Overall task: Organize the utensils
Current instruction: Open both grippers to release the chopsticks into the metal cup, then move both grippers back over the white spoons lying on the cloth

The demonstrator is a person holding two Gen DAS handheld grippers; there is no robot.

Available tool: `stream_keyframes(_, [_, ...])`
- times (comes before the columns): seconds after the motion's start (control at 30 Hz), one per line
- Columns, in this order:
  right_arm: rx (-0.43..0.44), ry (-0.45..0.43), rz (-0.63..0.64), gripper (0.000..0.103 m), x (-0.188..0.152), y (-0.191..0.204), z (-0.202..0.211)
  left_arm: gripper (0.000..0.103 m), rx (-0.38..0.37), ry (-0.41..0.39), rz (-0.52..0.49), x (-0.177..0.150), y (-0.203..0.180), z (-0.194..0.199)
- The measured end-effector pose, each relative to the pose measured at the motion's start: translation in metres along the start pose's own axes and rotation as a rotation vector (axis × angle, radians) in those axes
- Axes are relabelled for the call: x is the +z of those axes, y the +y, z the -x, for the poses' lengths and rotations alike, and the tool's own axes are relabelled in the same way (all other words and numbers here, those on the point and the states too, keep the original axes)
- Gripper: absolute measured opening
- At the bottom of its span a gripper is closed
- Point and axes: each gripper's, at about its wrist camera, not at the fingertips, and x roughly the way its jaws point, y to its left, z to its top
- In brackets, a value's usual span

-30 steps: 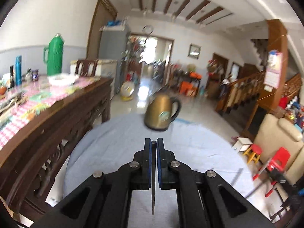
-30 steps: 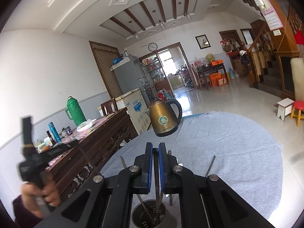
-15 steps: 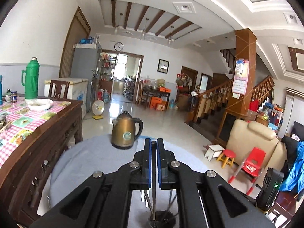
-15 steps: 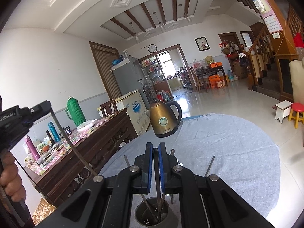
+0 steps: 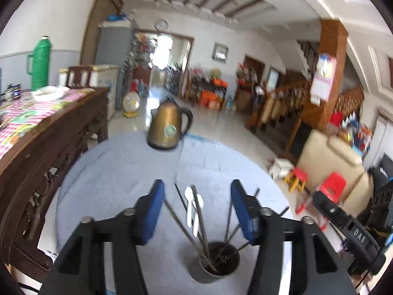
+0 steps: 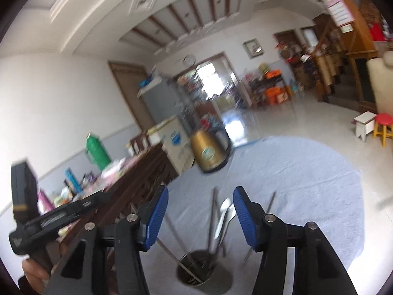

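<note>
A round metal utensil holder [image 5: 219, 261] stands on the blue-grey tablecloth [image 5: 127, 167] with several metal chopsticks [image 5: 196, 211] standing in it. Two white spoons [image 5: 190, 205] lie on the cloth just beyond it. My left gripper [image 5: 196, 209] is open and empty, hovering above the holder. In the right wrist view the holder [image 6: 199, 274] and chopsticks [image 6: 212, 216] sit below my right gripper [image 6: 200, 215], which is open and empty; the spoons [image 6: 224, 215] show between its fingers.
A gold electric kettle [image 5: 168, 129] stands at the far side of the round table. A dark wooden sideboard [image 5: 49, 135] with a checked cloth and a green thermos [image 5: 40, 65] runs along the left. Red stools [image 5: 331, 185] and a sofa are on the right.
Both grippers have opened; each held a chopstick before, and these now stand in the holder. Both views have tilted and are motion-blurred.
</note>
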Motion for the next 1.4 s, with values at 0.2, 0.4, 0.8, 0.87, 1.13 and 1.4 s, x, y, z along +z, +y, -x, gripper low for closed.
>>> stream_keyframes(0.2, [-0.097, -0.025, -0.102, 0.059, 0.007, -0.044, 0.011, 0.068, 0.149, -0.034, 0.038, -0.015, 0.032, 0.014])
stream_keyframes(0.4, [-0.146, 0.032, -0.214, 0.059, 0.004, -0.084, 0.005, 0.068, 0.239, 0.093, 0.120, -0.042, 0.067, -0.006])
stream_keyframes(0.8, [-0.199, 0.189, -0.336, 0.058, -0.029, -0.133, -0.021, 0.068, 0.337, 0.330, 0.171, -0.100, 0.112, -0.058])
stream_keyframes(0.87, [-0.205, 0.222, -0.341, 0.057, -0.035, -0.137, -0.029, 0.068, 0.347, 0.356, 0.165, -0.107, 0.114, -0.065])
stream_keyframes(1.13, [-0.226, 0.315, -0.320, 0.057, -0.049, -0.144, -0.065, 0.068, 0.369, 0.417, 0.159, -0.122, 0.126, -0.089])
stream_keyframes(1.4, [-0.204, 0.406, -0.330, 0.053, -0.067, -0.147, -0.106, 0.068, 0.390, 0.443, 0.147, -0.124, 0.139, -0.114])
